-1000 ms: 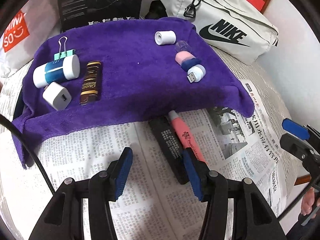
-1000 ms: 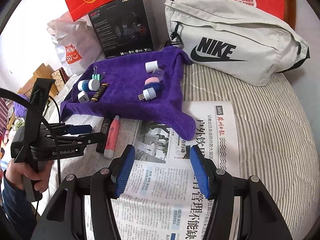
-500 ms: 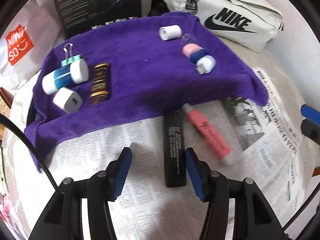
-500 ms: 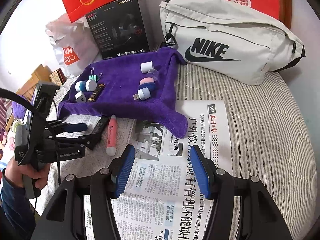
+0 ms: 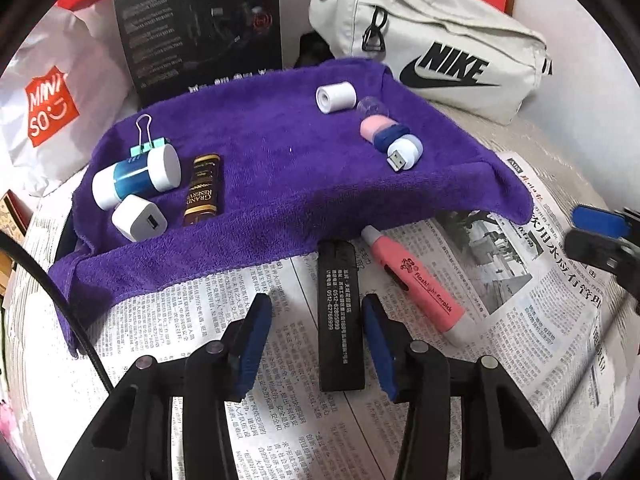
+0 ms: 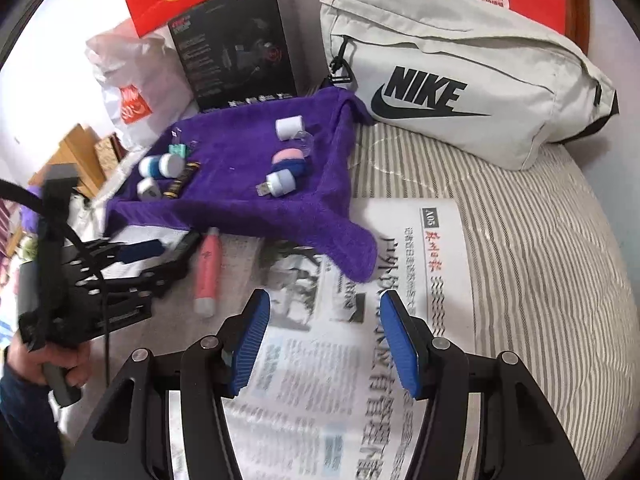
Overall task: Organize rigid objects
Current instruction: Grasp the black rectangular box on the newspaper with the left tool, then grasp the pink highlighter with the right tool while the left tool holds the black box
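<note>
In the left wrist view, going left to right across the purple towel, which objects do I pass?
White charger cube → brown tube → white roll → pink and blue piece → white USB plug. I skipped the binder clip and blue-banded cylinder; they overlap.

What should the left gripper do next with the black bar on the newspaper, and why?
Probably ease sideways to centre on the black bar, then finish the grip. The left gripper is closing, but the bar lies nearer one finger and neither pad presses it yet.
</note>
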`<state>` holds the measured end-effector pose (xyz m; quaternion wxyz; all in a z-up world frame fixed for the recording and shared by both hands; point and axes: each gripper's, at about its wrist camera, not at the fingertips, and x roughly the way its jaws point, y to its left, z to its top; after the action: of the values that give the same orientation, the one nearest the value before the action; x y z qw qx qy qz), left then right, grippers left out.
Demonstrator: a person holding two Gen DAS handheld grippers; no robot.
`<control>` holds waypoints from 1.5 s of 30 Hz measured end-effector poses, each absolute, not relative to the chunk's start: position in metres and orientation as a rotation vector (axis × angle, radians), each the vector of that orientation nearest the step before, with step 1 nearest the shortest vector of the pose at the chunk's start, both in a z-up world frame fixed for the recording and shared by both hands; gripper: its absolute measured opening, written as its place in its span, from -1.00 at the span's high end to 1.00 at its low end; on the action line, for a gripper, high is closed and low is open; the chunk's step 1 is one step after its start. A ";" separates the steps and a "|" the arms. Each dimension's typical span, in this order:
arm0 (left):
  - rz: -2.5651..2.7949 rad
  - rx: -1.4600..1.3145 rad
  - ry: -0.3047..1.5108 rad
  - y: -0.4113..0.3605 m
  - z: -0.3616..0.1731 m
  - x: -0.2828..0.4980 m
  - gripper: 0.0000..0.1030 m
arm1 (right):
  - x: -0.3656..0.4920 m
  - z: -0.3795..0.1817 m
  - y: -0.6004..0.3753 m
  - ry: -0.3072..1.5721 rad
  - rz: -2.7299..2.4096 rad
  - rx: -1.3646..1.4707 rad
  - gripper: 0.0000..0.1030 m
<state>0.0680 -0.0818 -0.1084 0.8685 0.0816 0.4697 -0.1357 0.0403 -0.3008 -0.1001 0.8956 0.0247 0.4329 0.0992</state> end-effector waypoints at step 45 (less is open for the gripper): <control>-0.346 0.128 0.915 -0.075 -0.112 0.057 0.60 | 0.049 -0.139 -0.262 0.870 0.256 -0.117 -0.46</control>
<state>0.0572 -0.0753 -0.1125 0.8807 0.0614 0.4392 -0.1662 0.0485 -0.2623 -0.1386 0.8973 -0.0567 0.4199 0.1237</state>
